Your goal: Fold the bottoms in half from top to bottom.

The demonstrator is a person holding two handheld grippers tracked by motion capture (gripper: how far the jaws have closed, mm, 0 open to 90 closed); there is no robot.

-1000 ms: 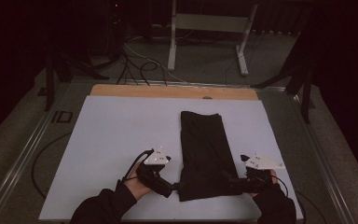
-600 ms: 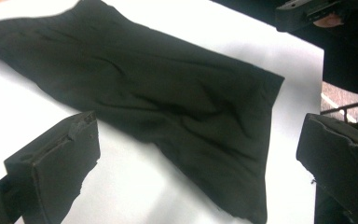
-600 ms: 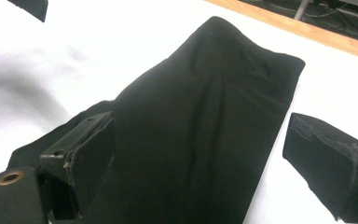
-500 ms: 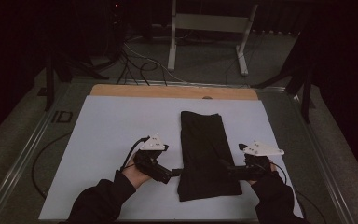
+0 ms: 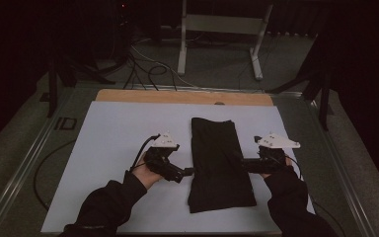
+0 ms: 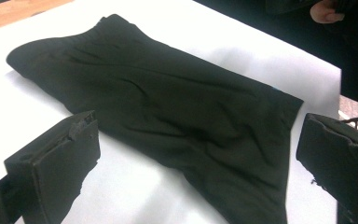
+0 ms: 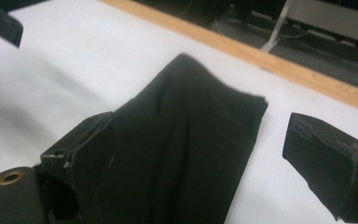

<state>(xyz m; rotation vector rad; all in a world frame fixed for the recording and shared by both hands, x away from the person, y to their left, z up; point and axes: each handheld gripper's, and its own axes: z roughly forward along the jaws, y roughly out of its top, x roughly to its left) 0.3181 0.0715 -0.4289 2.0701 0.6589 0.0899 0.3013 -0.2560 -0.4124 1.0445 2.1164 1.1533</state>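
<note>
A black cloth (image 5: 219, 163), folded into a long strip, lies flat on the white table top (image 5: 118, 133), running away from me. My left gripper (image 5: 189, 172) sits just off the strip's left edge, about halfway along, with its jaws pointing at it. In the left gripper view the cloth (image 6: 168, 102) spreads between the wide-apart jaws of that gripper (image 6: 196, 163), which hold nothing. My right gripper (image 5: 241, 163) stands at the right edge opposite, also open. The right gripper view shows the cloth (image 7: 186, 130) running past the left jaw of the right gripper (image 7: 205, 158).
A wooden strip (image 5: 177, 97) borders the table's far edge. Beyond it, a metal stand (image 5: 222, 29) and loose cables (image 5: 143, 59) are on the floor. Metal rails (image 5: 24, 168) frame the table's sides. Both sleeved forearms come in from the near edge.
Both grippers have moved from the cloth's near corners forward along its sides to about mid-length. The cloth lies as before.
</note>
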